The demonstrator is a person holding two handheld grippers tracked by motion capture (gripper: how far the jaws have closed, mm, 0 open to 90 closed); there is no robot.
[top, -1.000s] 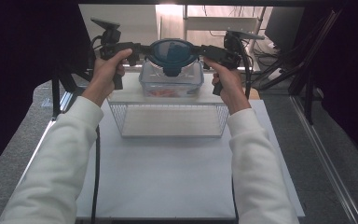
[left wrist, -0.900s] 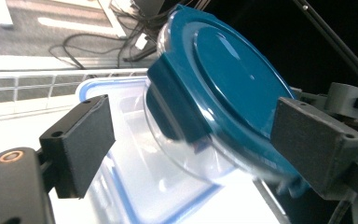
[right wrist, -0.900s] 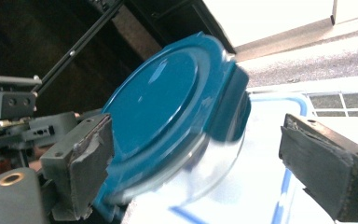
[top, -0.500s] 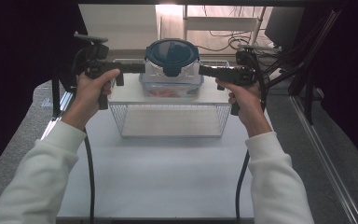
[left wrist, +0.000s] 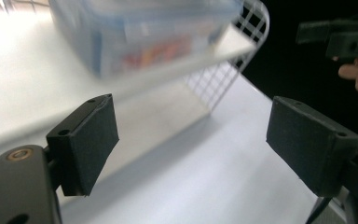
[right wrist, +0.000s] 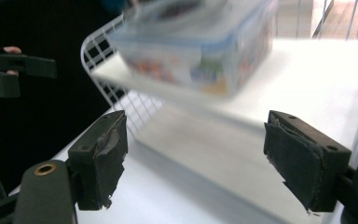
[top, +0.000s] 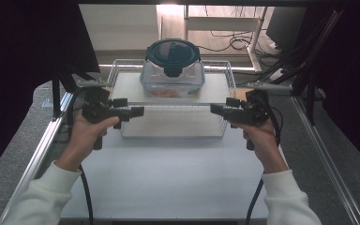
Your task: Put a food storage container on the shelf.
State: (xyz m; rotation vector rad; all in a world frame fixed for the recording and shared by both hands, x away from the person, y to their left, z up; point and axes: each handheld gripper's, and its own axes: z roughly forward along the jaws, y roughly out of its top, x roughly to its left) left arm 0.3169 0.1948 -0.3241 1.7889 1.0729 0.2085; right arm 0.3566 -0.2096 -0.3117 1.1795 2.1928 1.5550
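A clear plastic container (top: 172, 83) with a dark blue round lid (top: 172, 54) stands on the white board of a wire basket (top: 118, 70) at the far middle of the table. My left gripper (top: 133, 112) hovers at the basket's near left corner, open and empty, pointing right. My right gripper (top: 218, 110) faces it from the near right corner; its jaws have just been closing a little, still open with nothing between them. The left gripper view has its pads (left wrist: 91, 142) wide apart below the blurred container (left wrist: 144, 32). Likewise the right gripper view's pads (right wrist: 105, 158) sit below the container (right wrist: 200, 51).
A white mat (top: 168, 173) covers the table in front of the basket. Metal frame rails (top: 42, 145) run along both sides, on grey felt. Cables and a white stand (top: 258, 33) lie beyond the basket, with dark curtains left and right.
Both hands have drawn back from the container's lid, spread apart, and come down toward me to the basket's near corners. The container has stayed on the basket.
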